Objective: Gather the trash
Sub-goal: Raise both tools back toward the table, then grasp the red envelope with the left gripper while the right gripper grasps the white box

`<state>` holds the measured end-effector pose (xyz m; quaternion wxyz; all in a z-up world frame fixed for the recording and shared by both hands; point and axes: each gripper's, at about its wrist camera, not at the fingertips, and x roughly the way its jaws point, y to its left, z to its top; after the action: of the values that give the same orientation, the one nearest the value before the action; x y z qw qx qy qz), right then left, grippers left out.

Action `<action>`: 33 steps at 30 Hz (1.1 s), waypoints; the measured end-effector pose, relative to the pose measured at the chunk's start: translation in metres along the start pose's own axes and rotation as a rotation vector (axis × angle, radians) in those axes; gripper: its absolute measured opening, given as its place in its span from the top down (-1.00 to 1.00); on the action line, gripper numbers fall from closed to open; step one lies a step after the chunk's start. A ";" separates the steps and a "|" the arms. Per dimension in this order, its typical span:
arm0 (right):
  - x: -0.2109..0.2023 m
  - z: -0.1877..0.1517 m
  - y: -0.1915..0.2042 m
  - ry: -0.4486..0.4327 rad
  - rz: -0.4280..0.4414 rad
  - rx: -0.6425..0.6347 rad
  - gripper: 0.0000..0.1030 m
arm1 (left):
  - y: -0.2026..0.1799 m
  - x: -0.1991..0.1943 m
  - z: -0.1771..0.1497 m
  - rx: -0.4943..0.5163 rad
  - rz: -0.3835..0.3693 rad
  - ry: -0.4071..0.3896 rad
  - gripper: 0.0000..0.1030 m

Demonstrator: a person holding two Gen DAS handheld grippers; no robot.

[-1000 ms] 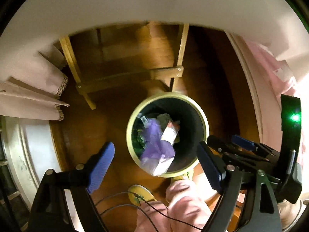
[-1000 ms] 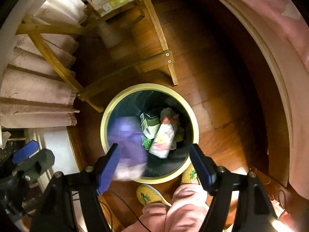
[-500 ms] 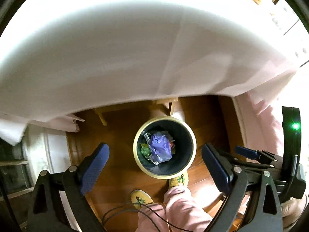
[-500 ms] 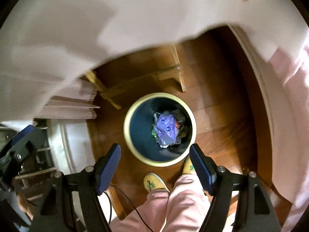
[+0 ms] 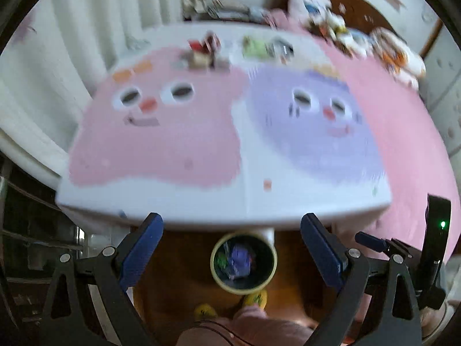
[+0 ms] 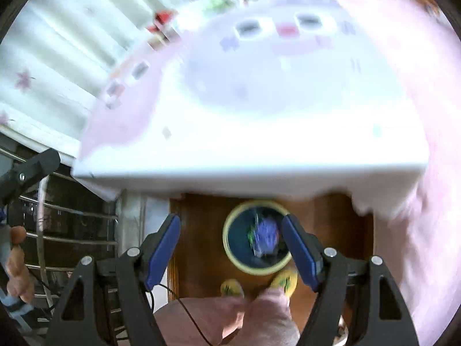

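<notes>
A round bin [image 5: 243,262] with a yellow rim stands on the wooden floor below the table edge, holding a purple bag [image 5: 241,260] and other wrappers. It shows in the right wrist view too, bin [image 6: 230,248] with purple bag [image 6: 266,235]. My left gripper [image 5: 232,232] hangs high above it, open and holding nothing. My right gripper [image 6: 232,227] is also open and holds nothing. Blurred pieces of trash [image 5: 204,50] and a green item [image 5: 255,47] lie at the table's far side.
A table [image 5: 219,201] with a pink and lilac cartoon cloth fills both views. White curtains [image 5: 72,28] hang at left. Cluttered items [image 5: 386,46] sit at far right. The person's yellow slippers [image 6: 285,281] and pink trouser legs [image 6: 230,320] are by the bin.
Both grippers have risen from just above the bin to above table height. The purple bag fell out of the right jaws into the bin. The table top has come into view.
</notes>
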<state>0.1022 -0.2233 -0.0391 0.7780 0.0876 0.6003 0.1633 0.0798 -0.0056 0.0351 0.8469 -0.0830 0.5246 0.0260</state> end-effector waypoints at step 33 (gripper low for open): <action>0.087 0.273 0.095 -0.181 -0.076 0.148 -0.43 | 0.096 0.215 0.339 0.035 -0.131 0.210 -0.85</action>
<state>0.3705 -0.0869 -0.0141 0.8260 0.1363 0.5411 0.0801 0.4639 0.1365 -0.0201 0.7885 -0.1044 0.6043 -0.0472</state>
